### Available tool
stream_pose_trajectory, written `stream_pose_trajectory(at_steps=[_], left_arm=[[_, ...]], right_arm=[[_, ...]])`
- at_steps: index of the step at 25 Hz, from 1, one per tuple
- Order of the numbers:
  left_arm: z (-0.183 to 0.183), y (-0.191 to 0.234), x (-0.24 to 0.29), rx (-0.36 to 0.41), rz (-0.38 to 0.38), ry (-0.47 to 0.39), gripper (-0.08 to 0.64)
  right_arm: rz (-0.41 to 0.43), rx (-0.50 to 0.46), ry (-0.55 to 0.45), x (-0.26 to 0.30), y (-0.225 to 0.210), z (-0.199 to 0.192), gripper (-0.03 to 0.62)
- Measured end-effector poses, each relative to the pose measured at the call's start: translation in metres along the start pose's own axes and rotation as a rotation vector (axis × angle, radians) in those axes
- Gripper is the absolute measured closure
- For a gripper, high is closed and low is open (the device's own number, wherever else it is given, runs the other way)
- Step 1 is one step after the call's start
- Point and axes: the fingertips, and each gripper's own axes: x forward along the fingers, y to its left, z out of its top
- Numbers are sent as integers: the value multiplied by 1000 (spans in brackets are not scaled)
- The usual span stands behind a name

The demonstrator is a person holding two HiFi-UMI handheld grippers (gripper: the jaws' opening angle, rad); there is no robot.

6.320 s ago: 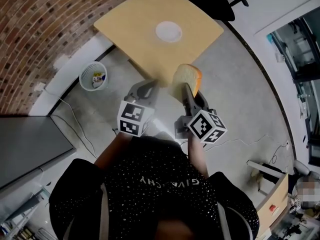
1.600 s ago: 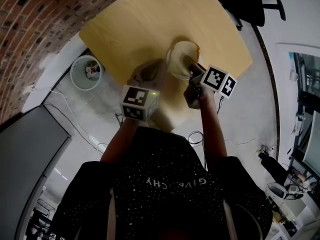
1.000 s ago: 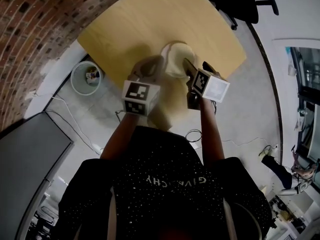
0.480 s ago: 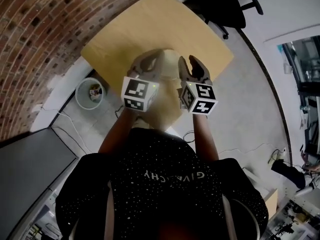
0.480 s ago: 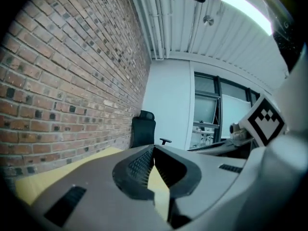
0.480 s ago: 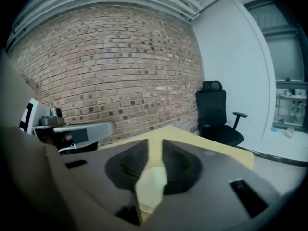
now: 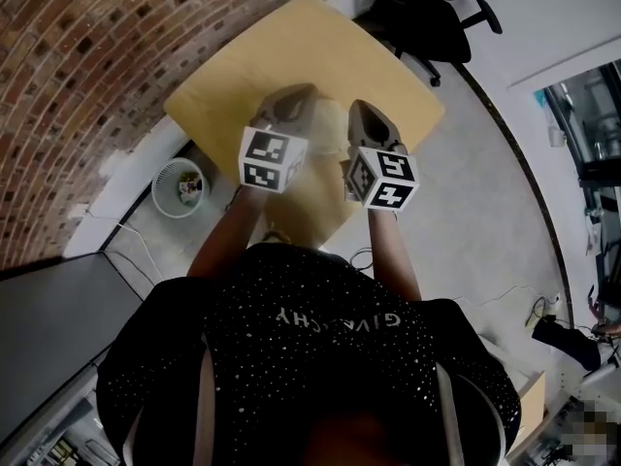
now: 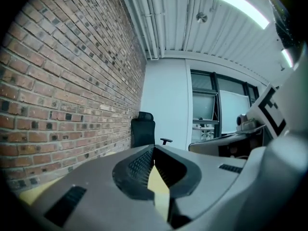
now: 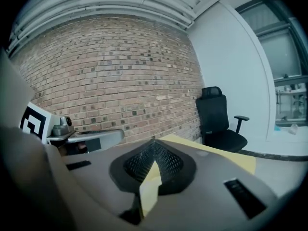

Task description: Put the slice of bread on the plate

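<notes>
In the head view both grippers are held up side by side over the light wooden table (image 7: 320, 47), pointing away from me. The left gripper (image 7: 296, 98) is shut, its jaws meeting at the tip with nothing between them (image 8: 154, 149). My right gripper (image 7: 366, 115) is likewise shut and empty (image 9: 154, 160). Only a strip of yellow table shows through the slit behind each pair of jaws. The plate and the slice of bread are hidden beneath the raised grippers and appear in no view.
A black office chair (image 7: 427, 17) stands beyond the table's far corner, also seen as the chair (image 8: 143, 131) and the chair (image 9: 219, 119). A white waste bin (image 7: 179, 184) sits on the floor left of the table, by the brick wall (image 7: 78, 76).
The right gripper let go of the bread on the plate, lifted away and shut its jaws. Both grippers rose and levelled out, now covering the plate in the head view.
</notes>
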Motion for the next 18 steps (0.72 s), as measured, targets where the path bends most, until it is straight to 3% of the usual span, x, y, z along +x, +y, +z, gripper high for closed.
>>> stream_pose_trajectory(at_steps=[8,18], left_arm=[[-2,-1,-4,18,4,26,551],[-3,-1,-9,27,5,39,551]], right_arm=[[25,-45,-15,-4,2,2,580],[-3,-45,-32,-14,-17,9,580]])
